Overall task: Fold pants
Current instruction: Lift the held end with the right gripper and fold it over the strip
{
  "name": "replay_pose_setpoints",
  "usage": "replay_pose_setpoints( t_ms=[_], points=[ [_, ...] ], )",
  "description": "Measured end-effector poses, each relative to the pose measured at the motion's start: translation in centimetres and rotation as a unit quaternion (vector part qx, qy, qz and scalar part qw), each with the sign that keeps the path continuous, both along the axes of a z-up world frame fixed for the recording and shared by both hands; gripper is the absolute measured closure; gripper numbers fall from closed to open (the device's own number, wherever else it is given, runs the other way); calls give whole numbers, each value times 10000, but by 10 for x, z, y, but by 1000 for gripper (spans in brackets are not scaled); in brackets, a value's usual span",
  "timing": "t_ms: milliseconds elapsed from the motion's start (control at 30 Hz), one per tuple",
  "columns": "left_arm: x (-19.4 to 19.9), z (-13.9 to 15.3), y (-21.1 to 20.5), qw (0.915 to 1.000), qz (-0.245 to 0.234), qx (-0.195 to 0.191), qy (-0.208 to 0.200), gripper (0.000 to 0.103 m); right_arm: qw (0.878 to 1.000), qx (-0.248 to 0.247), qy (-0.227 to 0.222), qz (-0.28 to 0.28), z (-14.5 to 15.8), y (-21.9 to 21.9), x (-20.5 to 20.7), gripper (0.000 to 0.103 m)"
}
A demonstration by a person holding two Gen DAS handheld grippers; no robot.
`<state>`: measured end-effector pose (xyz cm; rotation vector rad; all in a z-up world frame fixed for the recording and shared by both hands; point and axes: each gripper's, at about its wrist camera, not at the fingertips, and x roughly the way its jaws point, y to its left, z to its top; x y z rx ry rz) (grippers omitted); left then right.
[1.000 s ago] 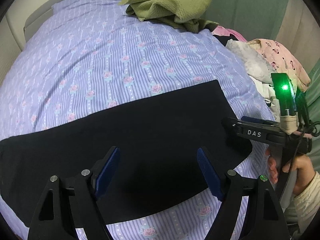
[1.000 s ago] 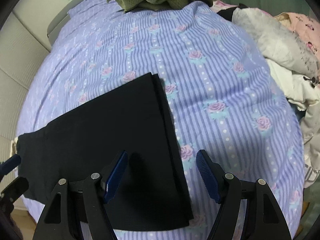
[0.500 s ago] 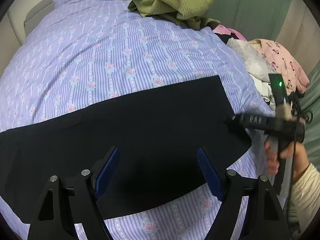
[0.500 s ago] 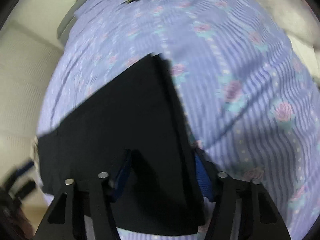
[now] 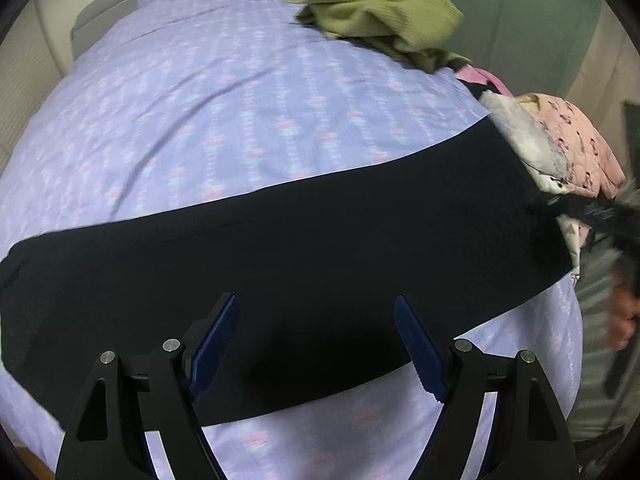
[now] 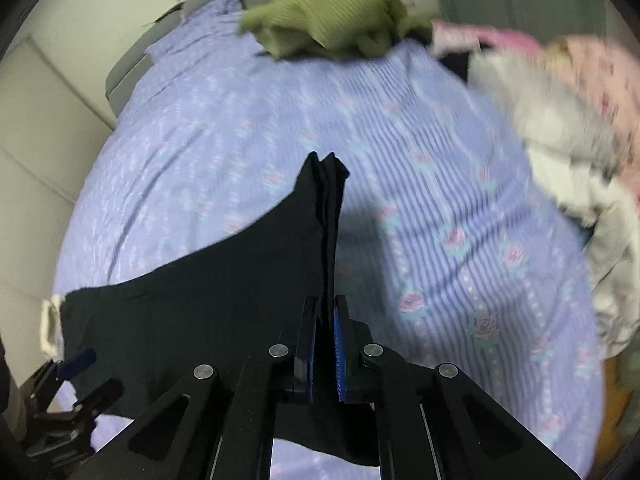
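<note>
Black pants lie as a long folded strip across the purple flowered bedsheet. My left gripper is open, hovering over the pants' near edge, holding nothing. In the right wrist view my right gripper is shut on the pants' leg-end hem, which rises in a raised ridge from the sheet. The right gripper also shows, blurred, in the left wrist view at the pants' right end. The left gripper shows at the lower left of the right wrist view.
An olive green sweater lies crumpled at the far side of the bed. A pile of pink and white clothes sits along the right edge. A green curtain hangs behind. A white wall panel is on the left.
My right gripper has closed on the pants' leg end and lifted it off the sheet. The left gripper stays open and has moved back a little.
</note>
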<state>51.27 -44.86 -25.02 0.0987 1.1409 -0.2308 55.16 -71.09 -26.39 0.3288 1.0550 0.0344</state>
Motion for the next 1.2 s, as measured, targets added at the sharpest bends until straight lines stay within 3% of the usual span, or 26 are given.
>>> replay_pose_setpoints(
  t_ms=[167, 267, 500, 767, 1000, 1200],
  points=[
    [-19, 17, 74, 9992, 328, 213, -61, 24, 9987, -231, -294, 354, 60, 63, -12, 95],
    [-32, 32, 128, 9978, 619, 198, -87, 24, 9973, -407, -319, 520, 81, 109, -12, 95],
    [-44, 63, 226, 9954, 934, 112, -185, 24, 9961, -453, -112, 746, 93, 219, -9, 94],
    [-45, 80, 333, 9931, 1131, 87, -314, 23, 9961, -114, 517, 700, 58, 341, 4, 94],
    [-29, 60, 418, 9908, 1351, 29, -59, 23, 9914, -260, 1016, 779, 8, 435, 16, 94],
    [-16, 45, 454, 9929, 1186, 113, 54, 23, 9865, -370, 1348, 850, -25, 498, 25, 95]
  ],
)
